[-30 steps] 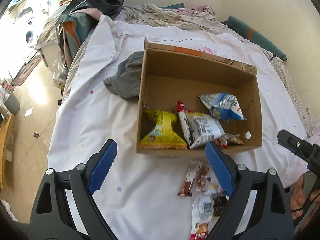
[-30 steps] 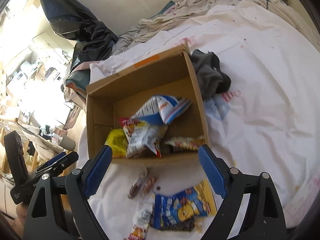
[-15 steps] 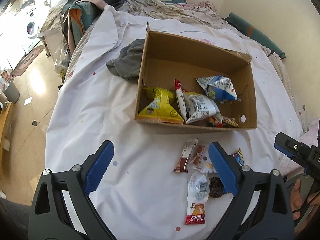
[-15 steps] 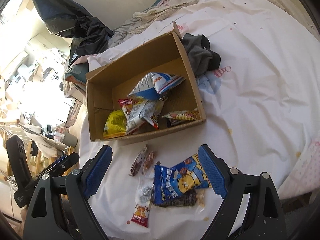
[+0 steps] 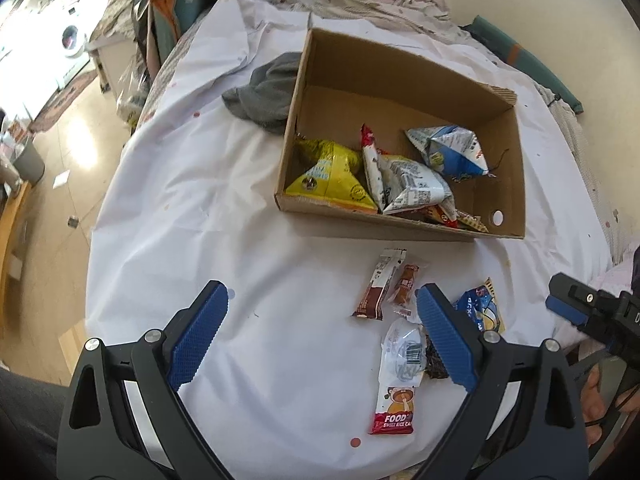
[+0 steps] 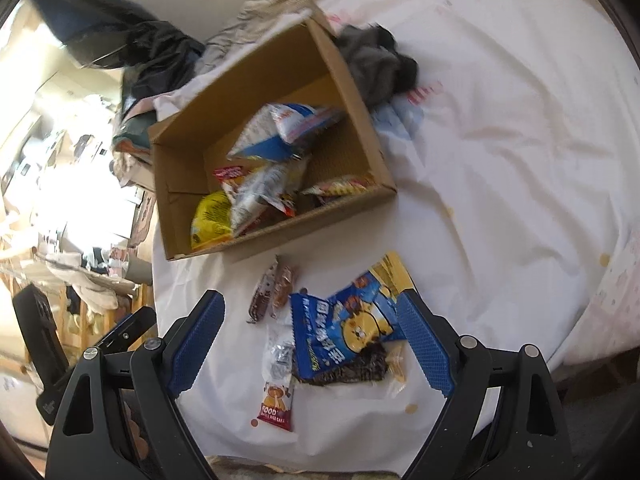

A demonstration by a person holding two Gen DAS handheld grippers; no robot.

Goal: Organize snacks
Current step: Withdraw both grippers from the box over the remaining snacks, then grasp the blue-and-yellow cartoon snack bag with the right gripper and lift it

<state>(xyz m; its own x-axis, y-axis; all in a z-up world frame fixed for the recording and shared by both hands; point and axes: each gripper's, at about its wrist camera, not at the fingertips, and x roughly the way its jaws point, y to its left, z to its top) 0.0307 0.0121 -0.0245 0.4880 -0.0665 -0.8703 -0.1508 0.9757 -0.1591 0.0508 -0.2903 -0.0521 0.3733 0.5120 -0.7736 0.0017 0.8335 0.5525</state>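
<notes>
An open cardboard box (image 5: 400, 224) lies on the white sheet. It holds a yellow bag (image 5: 328, 172), a white bag (image 5: 408, 184), a blue-and-white bag (image 5: 452, 148) and smaller packets. In front of it lie loose snacks: a brown bar (image 5: 378, 284), a red-and-white rice cake packet (image 5: 398, 392) and a blue cartoon packet (image 6: 348, 328) on top of a dark packet (image 6: 348, 372). My left gripper (image 5: 320, 296) hangs open above the sheet, left of these snacks. My right gripper (image 6: 310, 300) is open over the blue packet, touching nothing.
A grey cloth (image 5: 268, 92) lies against the box's left side. Crumpled bedding and a black bag (image 6: 160, 56) pile up behind. The bed edge drops to the floor (image 5: 52, 184) on the left. A hand (image 5: 596, 404) holds the right gripper's handle.
Both grippers have drawn back from the box toward the near bed edge, so the loose snacks now lie between and under the fingers. The left jaws stand slightly wider.
</notes>
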